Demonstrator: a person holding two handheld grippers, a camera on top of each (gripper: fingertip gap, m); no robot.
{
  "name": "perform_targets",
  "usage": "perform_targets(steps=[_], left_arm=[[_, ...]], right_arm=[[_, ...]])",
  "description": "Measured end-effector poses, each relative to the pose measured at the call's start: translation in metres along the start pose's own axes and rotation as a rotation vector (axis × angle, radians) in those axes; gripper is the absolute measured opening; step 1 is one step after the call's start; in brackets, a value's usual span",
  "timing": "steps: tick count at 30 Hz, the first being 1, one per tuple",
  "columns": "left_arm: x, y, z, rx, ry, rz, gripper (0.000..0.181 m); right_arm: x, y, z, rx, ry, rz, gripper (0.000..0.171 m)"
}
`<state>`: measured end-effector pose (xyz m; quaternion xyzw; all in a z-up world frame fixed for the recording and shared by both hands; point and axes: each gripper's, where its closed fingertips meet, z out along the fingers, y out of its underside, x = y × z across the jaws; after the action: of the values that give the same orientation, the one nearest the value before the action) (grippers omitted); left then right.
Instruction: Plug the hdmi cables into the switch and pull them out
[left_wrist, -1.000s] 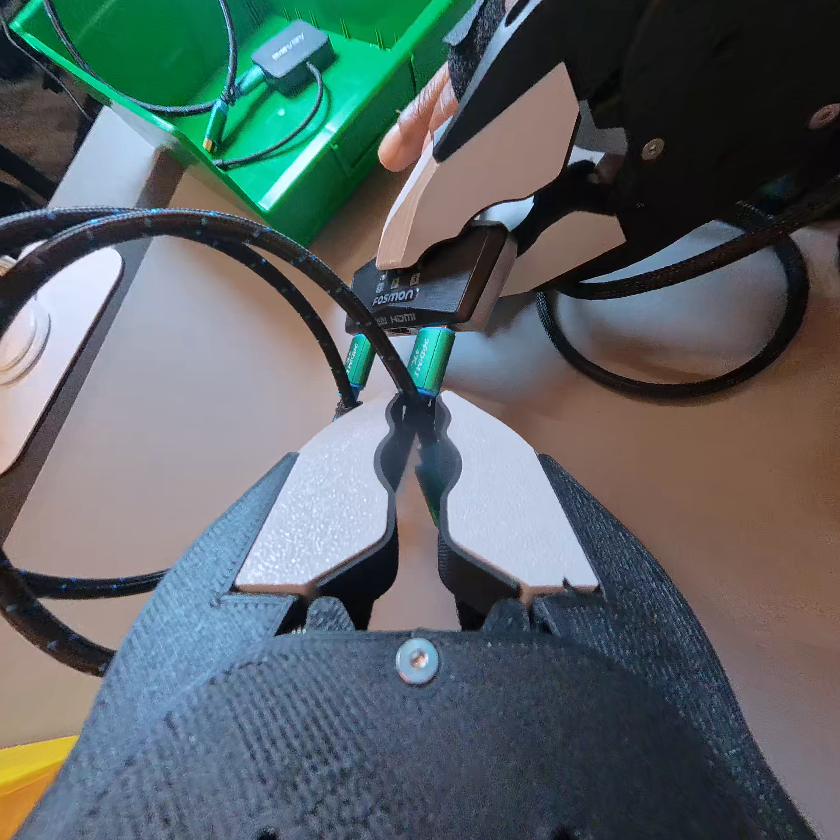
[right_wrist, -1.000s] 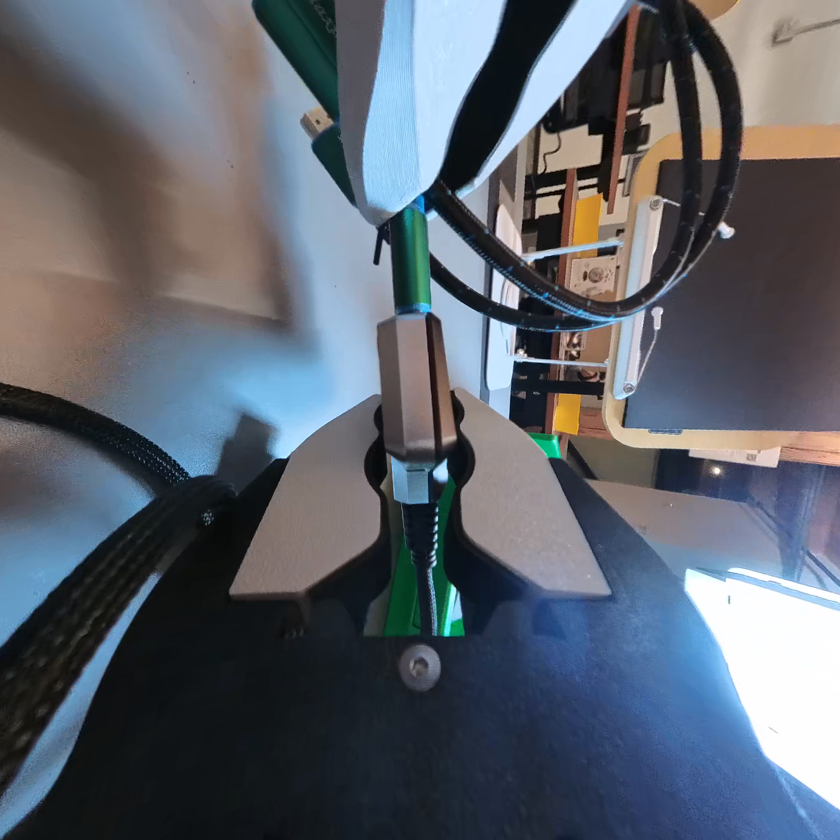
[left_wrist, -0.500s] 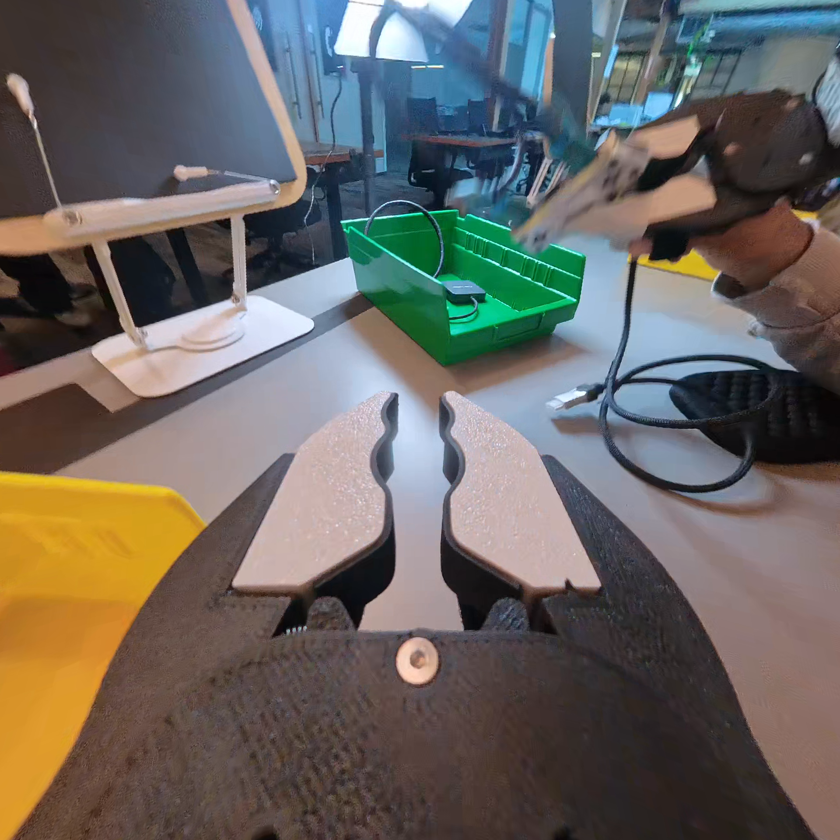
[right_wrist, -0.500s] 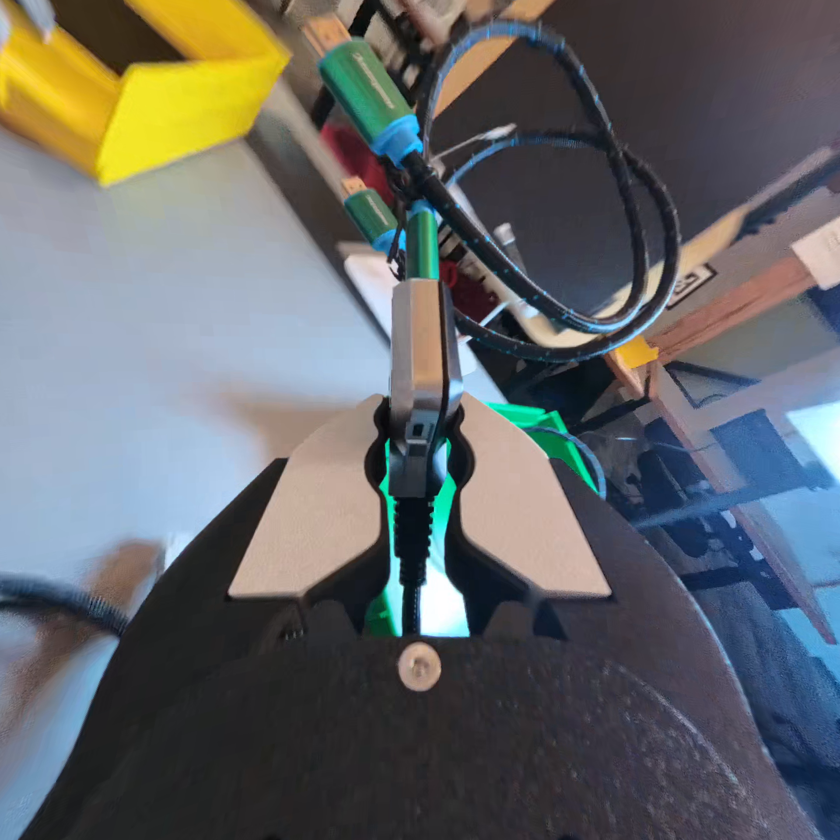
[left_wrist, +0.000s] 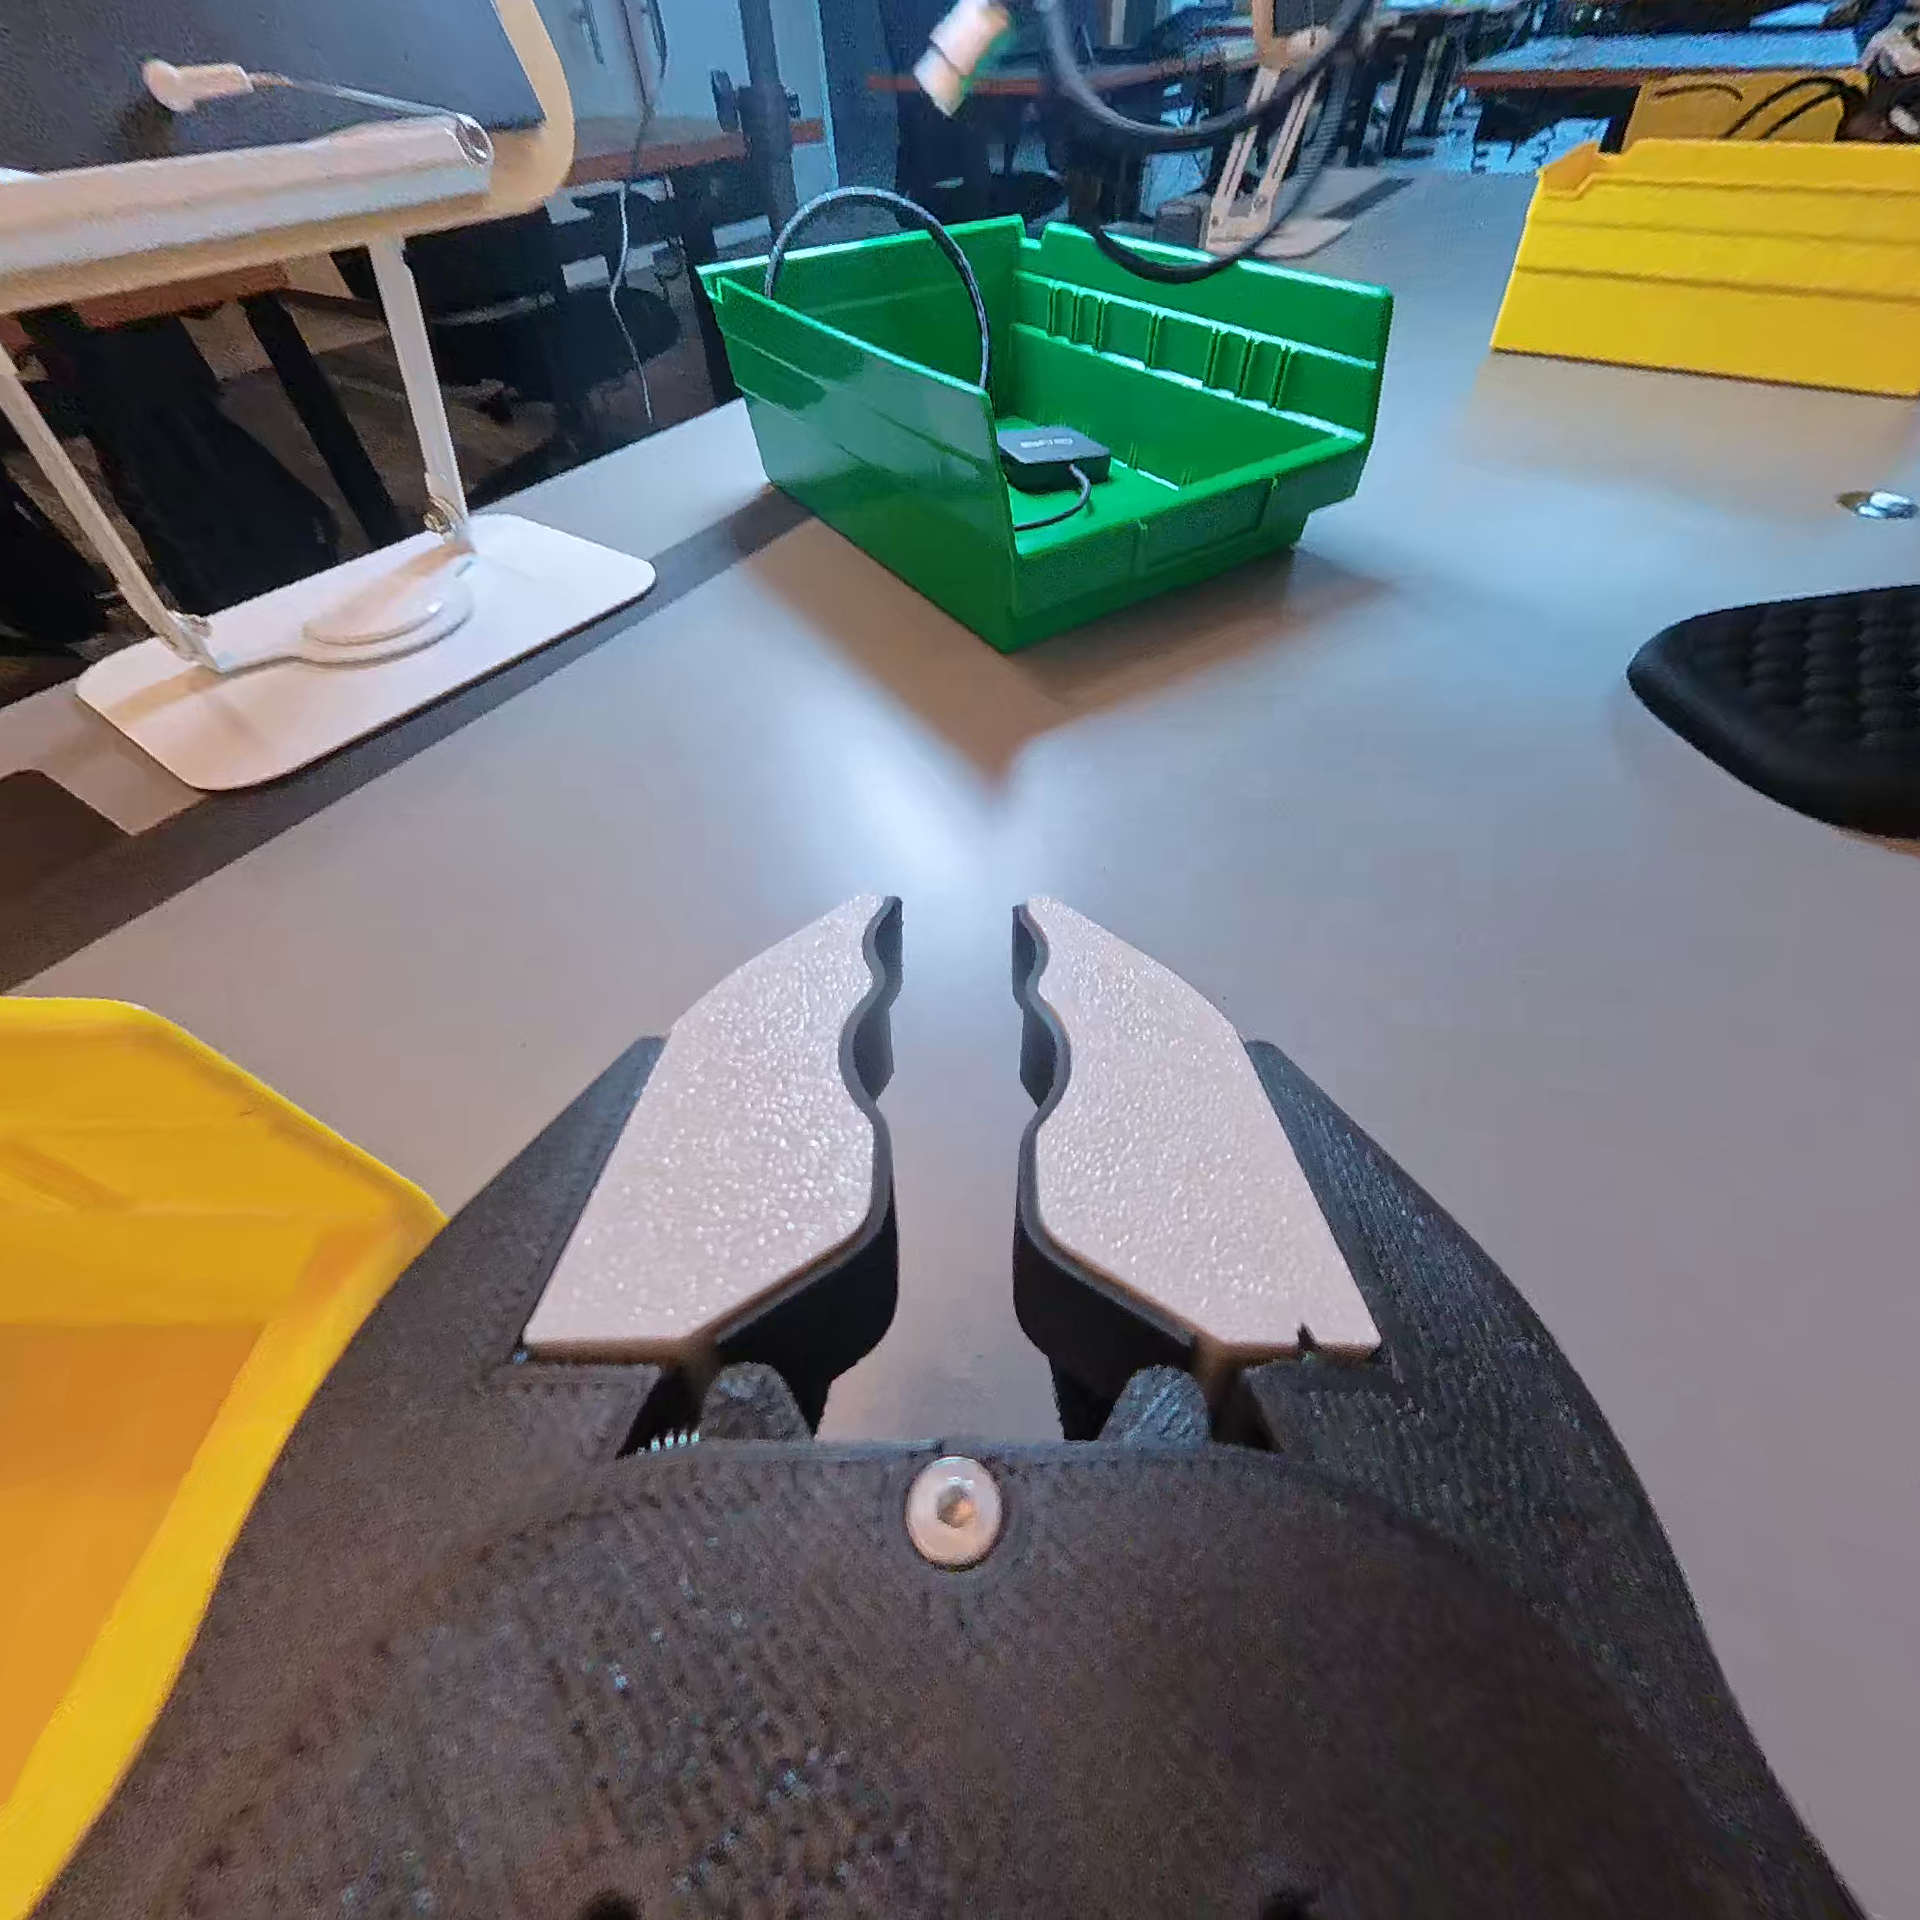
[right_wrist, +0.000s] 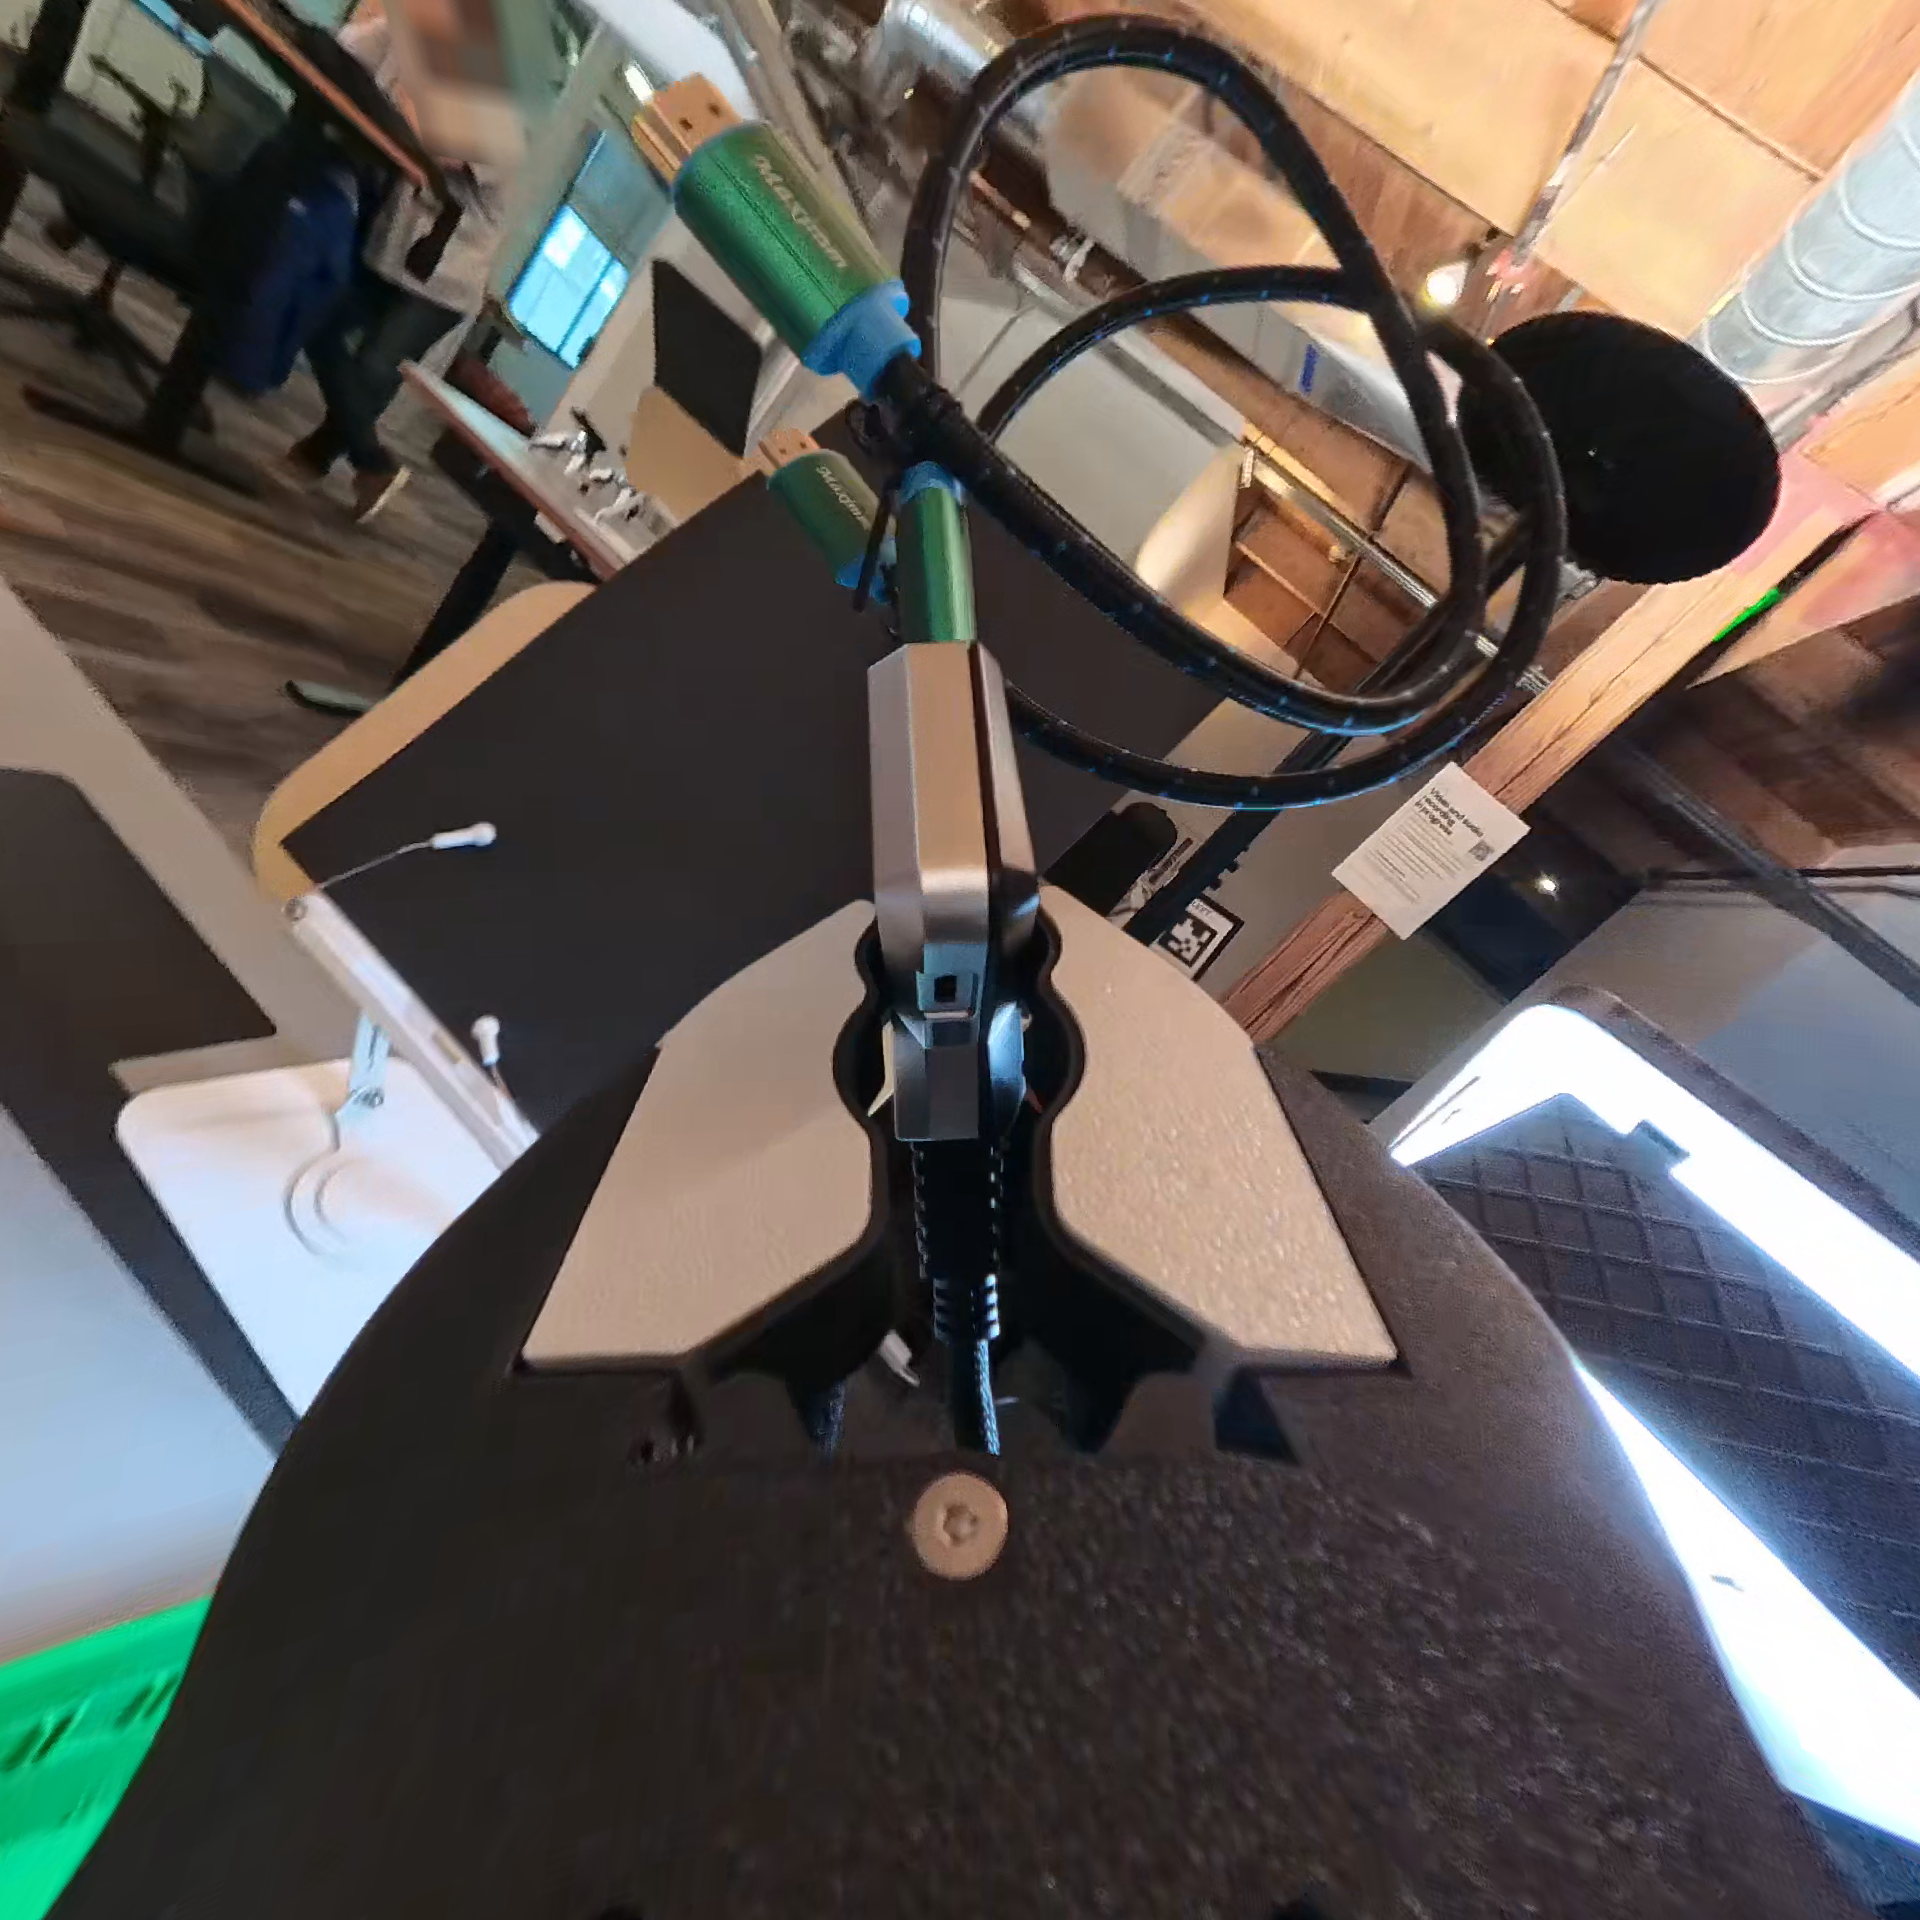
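In the right claw (right_wrist: 956, 935), the switch (right_wrist: 940, 790) is clamped.

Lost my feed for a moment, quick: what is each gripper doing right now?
Left gripper: open, holding nothing, above the table.
Right gripper: shut on the switch, lifted, one green plug in it.

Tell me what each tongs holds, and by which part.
Right tongs clamp the switch by its cable end, one green plug still inserted. Left tongs hold nothing.
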<state>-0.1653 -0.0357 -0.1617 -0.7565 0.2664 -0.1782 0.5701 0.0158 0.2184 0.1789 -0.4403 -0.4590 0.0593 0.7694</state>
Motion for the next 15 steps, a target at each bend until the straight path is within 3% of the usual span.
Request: perform_targets(steps=[3, 7, 11, 15], left_arm=[[0.002, 0.007, 0.003, -0.032, 0.003, 0.020, 0.021], [0.007, 0.010, 0.002, -0.046, 0.011, 0.053, 0.023], [0.014, 0.004, 0.002, -0.020, 0.050, 0.020, 0.023], [0.019, 0.006, 0.009, -0.036, 0.080, 0.014, 0.023]], right_arm=[[-0.003, 0.026, 0.009, 0.004, 0.018, 0.060, 0.023], [-0.060, 0.115, -0.007, -0.128, -0.057, 0.122, 0.023], [-0.104, 0.206, -0.049, -0.417, -0.097, 0.062, 0.025], [-0.120, 0.274, -0.087, -0.810, -0.150, 0.069, 0.025]])
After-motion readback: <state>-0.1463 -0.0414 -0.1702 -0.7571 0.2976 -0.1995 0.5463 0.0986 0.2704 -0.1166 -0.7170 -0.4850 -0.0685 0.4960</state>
